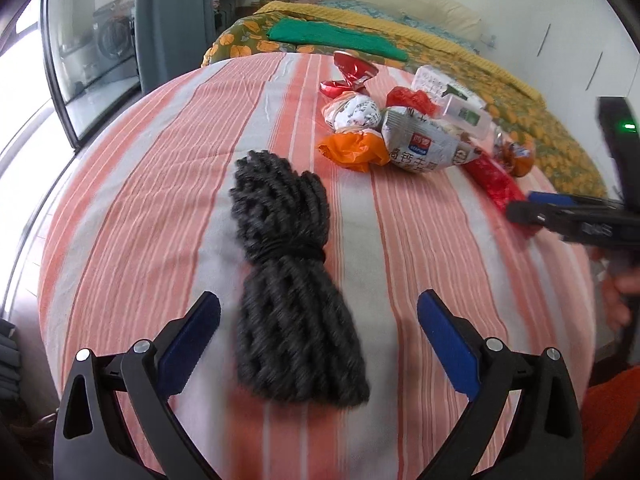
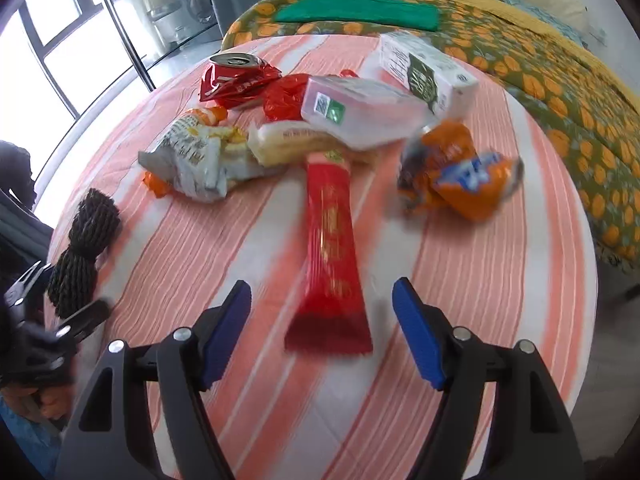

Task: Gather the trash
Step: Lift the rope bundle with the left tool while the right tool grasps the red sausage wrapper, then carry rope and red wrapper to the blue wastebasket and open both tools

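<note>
Center the right hand-held gripper [image 2: 322,322] over the near end of the red wrapper [image 2: 330,248], lower center of its frame, and close only once both pads straddle it on the striped surface [image 2: 460,288]. The left hand-held gripper [image 1: 318,334] points forward, jaws wide and empty, astride the dark yarn bundle [image 1: 286,276]; the right one is equally wide and empty.

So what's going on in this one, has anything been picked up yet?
Nothing is held yet. A person works two handheld tools over a round table with a pink-striped cloth. The left tool is open around a dark grey bundle of twisted cord. The right tool is open around the near end of a long red foil wrapper. Beyond sits a pile of litter, including a crushed red can and a crumpled orange packet.
</note>
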Demonstrator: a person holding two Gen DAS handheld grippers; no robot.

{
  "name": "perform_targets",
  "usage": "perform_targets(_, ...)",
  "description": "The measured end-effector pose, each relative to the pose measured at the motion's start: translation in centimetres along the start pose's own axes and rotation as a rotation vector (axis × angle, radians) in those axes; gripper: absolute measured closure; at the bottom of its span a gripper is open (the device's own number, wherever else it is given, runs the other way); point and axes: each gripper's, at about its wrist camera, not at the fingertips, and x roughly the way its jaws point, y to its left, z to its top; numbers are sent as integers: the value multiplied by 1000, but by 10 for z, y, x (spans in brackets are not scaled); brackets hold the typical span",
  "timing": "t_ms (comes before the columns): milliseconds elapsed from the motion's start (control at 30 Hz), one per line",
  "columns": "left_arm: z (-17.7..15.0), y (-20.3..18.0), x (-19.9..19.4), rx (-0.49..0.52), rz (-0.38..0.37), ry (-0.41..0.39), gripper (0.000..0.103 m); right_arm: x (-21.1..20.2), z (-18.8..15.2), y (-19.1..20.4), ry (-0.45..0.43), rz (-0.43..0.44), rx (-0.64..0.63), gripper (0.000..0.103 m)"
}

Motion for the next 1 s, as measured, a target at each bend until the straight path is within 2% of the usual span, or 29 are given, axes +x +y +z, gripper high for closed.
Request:
perform_targets(67,-2,8,-11,-6,-14,-19,6,7,8,3,10,-13,-26,33)
perform_targets(200,3,8,-21,12,-36,-19,6,14,19,3,22,-8,-20,47)
perform_targets(267,10,-1,-16,48,14,-8,7,16,23,2,27,-7,-5,62)
perform_targets(300,13,-3,-12,56,38,-1,11,16,24,1,23,-12,-1,67)
perform_targets(333,15,-3,-9,52,48,8,16,15,25,0,24,-16,-1,78)
perform_targets(367,18,-2,-4,36,52,25,19,14,24,0,25,-19,0,82)
perform_targets(433,20,6,2,4,52,49,32,11,21,-2,27,-4,3,87)
perform_targets(467,21,9,5,-10,59,57,36,9,19,-2,27,1,1,88)
perform_targets(500,20,12,6,-18,63,60,44,7,16,-1,25,4,-4,88)
perform_targets(533,19,14,7,-29,59,64,57,3,11,-2,22,11,-6,89)
perform_targets(567,18,17,7,-40,49,67,64,-2,7,-2,18,26,-6,89)
perform_targets(600,17,19,6,-53,38,64,66,-5,3,-2,14,38,-4,89)
perform_targets(700,12,18,-4,-70,21,44,69,-22,-13,-5,-9,85,3,89)
perform_targets(833,3,-5,-19,-61,-46,28,70,-47,-40,-21,-44,155,45,89)
perform_targets(1000,-2,-66,-31,12,-153,20,70,-78,-74,-53,-94,204,121,89)
